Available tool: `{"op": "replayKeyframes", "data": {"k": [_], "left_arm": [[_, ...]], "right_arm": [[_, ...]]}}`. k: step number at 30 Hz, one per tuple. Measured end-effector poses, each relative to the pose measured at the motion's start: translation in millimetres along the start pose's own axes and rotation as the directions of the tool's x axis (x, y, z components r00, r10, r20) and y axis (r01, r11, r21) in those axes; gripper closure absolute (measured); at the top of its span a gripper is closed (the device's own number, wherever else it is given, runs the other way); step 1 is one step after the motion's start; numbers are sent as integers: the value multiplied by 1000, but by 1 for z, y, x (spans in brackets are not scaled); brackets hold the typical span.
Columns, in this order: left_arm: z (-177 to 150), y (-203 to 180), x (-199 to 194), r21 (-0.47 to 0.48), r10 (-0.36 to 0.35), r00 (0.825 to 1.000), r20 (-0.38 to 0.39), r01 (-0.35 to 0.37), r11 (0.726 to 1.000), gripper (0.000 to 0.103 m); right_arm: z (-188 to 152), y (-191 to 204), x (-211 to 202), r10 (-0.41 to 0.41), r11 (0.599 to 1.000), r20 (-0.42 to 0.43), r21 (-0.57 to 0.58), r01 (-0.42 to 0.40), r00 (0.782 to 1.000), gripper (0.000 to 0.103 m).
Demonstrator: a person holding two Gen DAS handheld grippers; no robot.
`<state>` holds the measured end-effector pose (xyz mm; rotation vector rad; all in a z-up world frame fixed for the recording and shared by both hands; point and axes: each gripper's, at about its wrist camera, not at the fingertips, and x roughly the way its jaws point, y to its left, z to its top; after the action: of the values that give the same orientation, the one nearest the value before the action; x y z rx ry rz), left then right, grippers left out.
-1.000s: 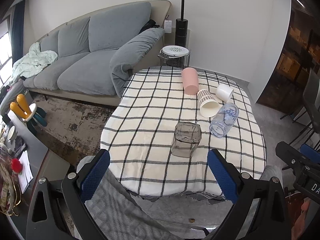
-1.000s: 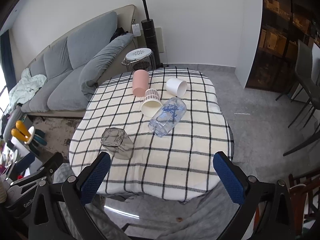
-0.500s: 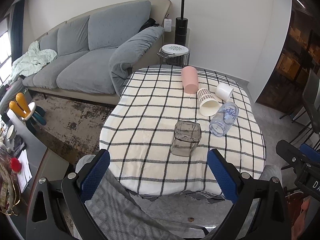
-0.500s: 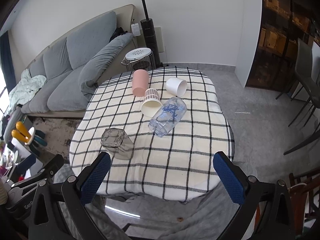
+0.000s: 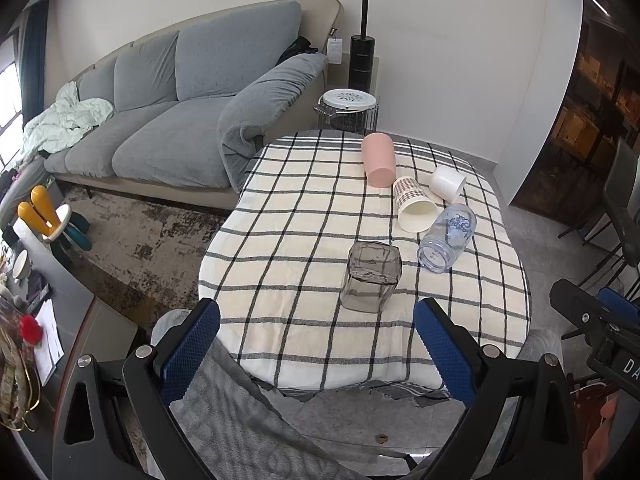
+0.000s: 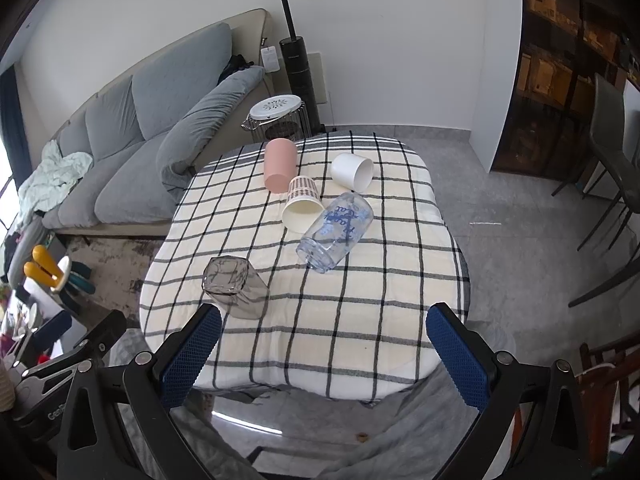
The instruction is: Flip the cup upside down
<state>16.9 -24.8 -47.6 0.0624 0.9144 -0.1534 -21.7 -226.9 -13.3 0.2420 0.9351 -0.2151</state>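
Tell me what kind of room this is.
Most likely a home living room: a grey sofa along the wall, a patterned rug on the floor, and a table under a checked tablecloth holding several cups.

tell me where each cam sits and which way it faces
Left wrist: sits on the left gripper, off the table's near edge, facing the sofa; its open blue fingers show, with the right gripper at the right edge.
Right wrist: sits on the right gripper, further right, facing the same way; its open fingers show, left gripper at lower left.
Shared: grey cup, four lying cups, sofa.
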Motion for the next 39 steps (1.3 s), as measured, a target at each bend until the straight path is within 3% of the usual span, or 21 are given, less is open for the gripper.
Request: {"op": "replayKeyframes", "data": {"k": [39], "left_arm": [[-1,-2,-1,15,-13,1000,-1,13,1000,3]], "right_arm": [[1,-1,0,4,1000,-2,2,-4,1000,0]]}}
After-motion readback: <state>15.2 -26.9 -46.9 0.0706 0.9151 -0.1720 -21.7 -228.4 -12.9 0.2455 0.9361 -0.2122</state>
